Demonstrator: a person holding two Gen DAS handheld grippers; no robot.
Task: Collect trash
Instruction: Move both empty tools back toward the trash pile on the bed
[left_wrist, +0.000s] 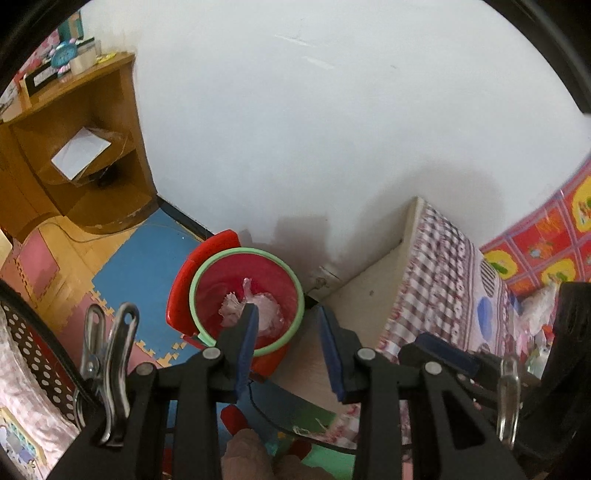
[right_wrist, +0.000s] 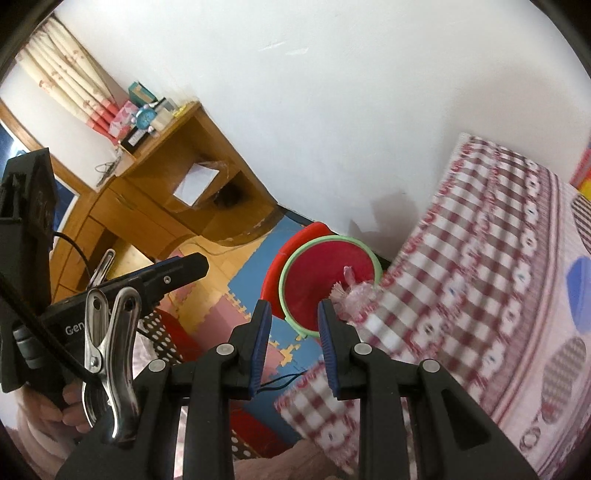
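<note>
A red trash bin (left_wrist: 207, 291) with a pale green rim stands on the floor against the white wall, beside the bed. A tied, crumpled pinkish plastic bag (left_wrist: 267, 308) lies inside it; the same bag (right_wrist: 351, 291) and bin (right_wrist: 317, 269) show in the right wrist view. My left gripper (left_wrist: 288, 314) hovers above the bin's right edge, jaws apart, with nothing between the blue pads. My right gripper (right_wrist: 294, 306) is also above and short of the bin, open and empty. Each gripper shows at the edge of the other's view.
A bed with a red-and-white checked sheet (right_wrist: 480, 258) fills the right side. A wooden desk (left_wrist: 92, 155) with open shelves and a blue clock (right_wrist: 143, 118) stands at the left by the wall. Coloured foam puzzle mats (left_wrist: 140, 258) cover the floor.
</note>
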